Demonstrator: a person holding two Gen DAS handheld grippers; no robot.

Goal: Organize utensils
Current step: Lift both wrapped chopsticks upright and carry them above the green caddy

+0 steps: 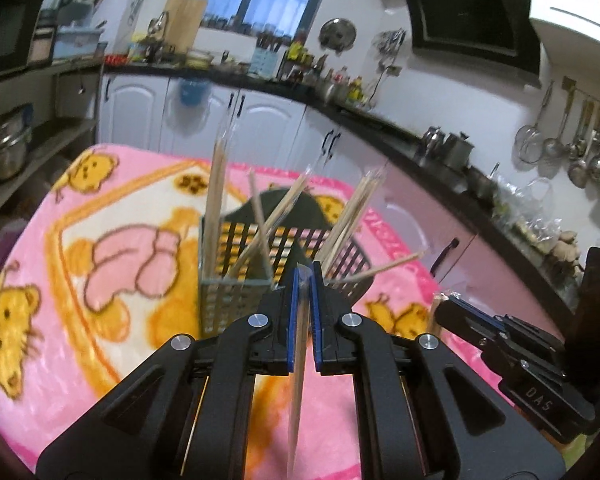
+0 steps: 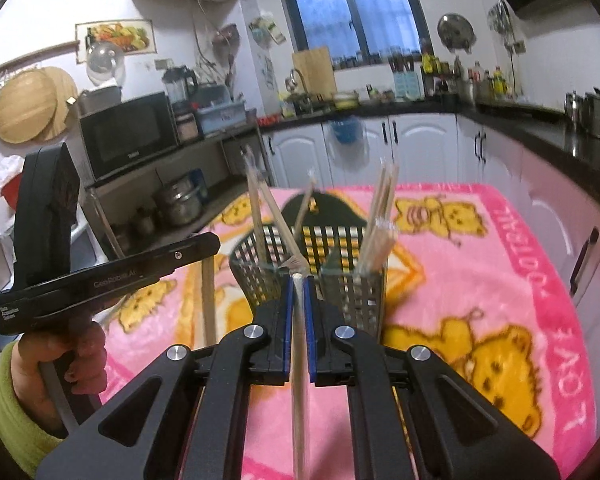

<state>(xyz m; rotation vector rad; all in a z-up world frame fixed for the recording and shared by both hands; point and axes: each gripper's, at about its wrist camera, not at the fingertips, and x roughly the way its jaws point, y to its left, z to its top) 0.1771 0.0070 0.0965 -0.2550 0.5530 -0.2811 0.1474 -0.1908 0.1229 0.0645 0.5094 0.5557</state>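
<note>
The slotted holder (image 1: 236,280) stands mid-bench with wrapped chopsticks (image 1: 216,196) fanning up and outward from its compartments, crowding the space above its mouth. One stick (image 1: 380,270) juts sideways toward the right tongs (image 1: 440,304). The pink blanket (image 1: 100,320) left of the holder lies bare. Cabinets (image 2: 420,148) and a shelf rack (image 2: 160,208) close in the bench's far side.

Utensil basket (image 1: 260,264) on the blanket (image 1: 112,248), chopsticks (image 1: 216,188) standing in it

The basket sits on the blanket-covered table. Just before it, each gripper holds one chopstick: left gripper (image 1: 305,280) to the basket's left, right gripper (image 2: 299,292) to its right. Behind the basket run the cabinets (image 1: 260,120).
</note>
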